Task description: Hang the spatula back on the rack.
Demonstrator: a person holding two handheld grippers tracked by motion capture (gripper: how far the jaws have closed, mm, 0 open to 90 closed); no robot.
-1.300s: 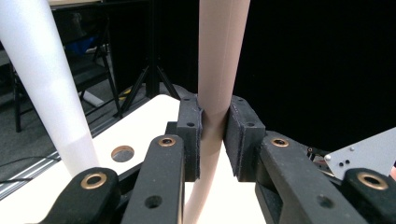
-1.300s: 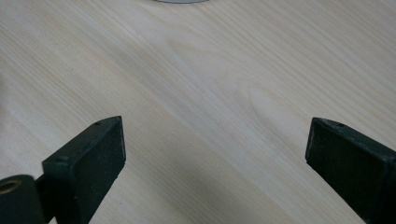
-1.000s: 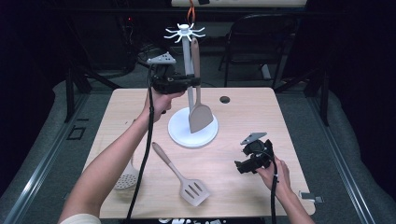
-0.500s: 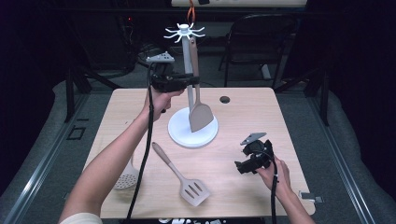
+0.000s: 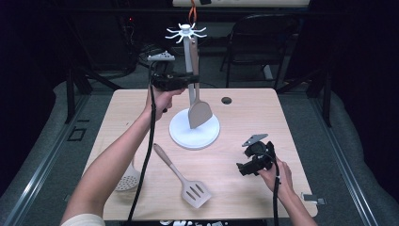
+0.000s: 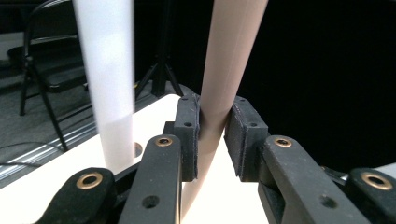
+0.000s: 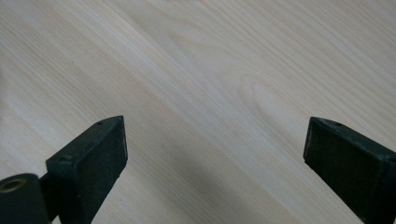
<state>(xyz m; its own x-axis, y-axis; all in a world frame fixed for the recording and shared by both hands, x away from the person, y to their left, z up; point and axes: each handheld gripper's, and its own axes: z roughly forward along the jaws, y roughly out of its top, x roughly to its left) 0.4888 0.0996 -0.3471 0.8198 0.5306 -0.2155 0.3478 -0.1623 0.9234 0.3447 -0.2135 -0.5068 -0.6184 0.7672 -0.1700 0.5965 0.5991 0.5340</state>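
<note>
High view: left gripper clamping turner handle beside white rack post; right gripper idle, jaws wide, over desk. Best lifted straight, blade clearing base

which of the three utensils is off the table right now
The solid beige turner, held by its handle in the left gripper beside the white rack. The slotted spatula and the perforated skimmer lie flat on the table.

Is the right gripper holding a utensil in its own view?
No, the right gripper has its jaws spread wide over the bare wooden table, with nothing between them.
</note>
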